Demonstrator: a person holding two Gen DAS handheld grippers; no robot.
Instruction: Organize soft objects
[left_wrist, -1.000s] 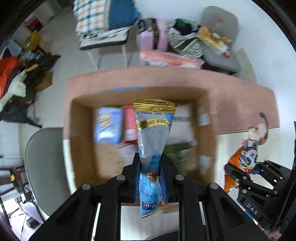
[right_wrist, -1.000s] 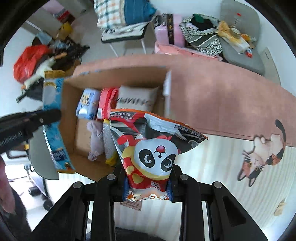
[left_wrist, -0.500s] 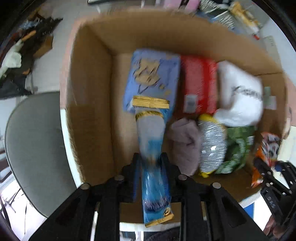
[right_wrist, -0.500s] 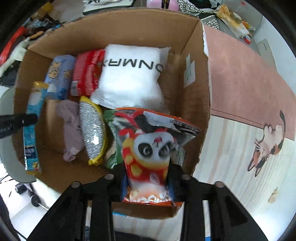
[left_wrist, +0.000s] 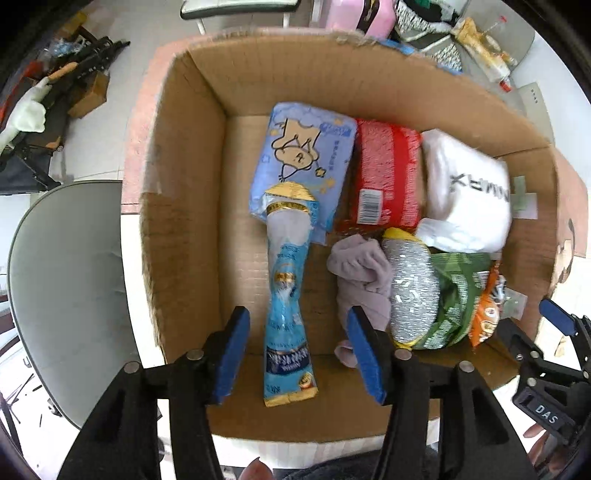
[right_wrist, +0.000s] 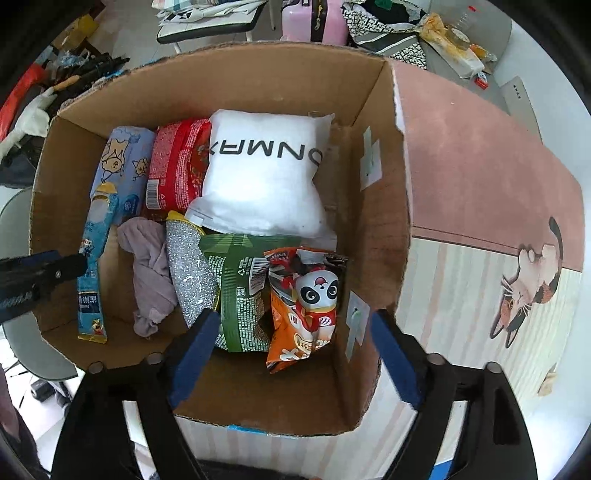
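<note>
While both packets lie loose inside the cardboard box (right_wrist: 384, 192), neither claw has hold of anything. The long blue sachet (left_wrist: 286, 295) rests on the box floor near the left wall, its long axis running straight away from the left claw (left_wrist: 297, 350), gold-crimped top end lying over the pale blue tissue pack (left_wrist: 303, 155) and its bottom end between the spread blue pads without touching either. The right claw (right_wrist: 291, 354) is likewise wide open, and the orange panda snack bag (right_wrist: 306, 302) stands directly ahead of it, leaning against the green packet (right_wrist: 240, 291) close to the box's right wall.

Beside these lie a silver scouring pad (right_wrist: 190, 273), a crumpled mauve cloth (right_wrist: 151, 269), a red packet (right_wrist: 175, 166) and a white pillow-like pack (right_wrist: 262, 173) at the far end.

Each item sits dead ahead of its own claw, so a straight pull-back from the box looks enough; no soft object is visible outside the box in either view, though much of the table (right_wrist: 480, 166) beyond the pink-and-striped cat mat (right_wrist: 524, 284) is out of frame, so I cannot tell whether anything remains to collect.
</note>
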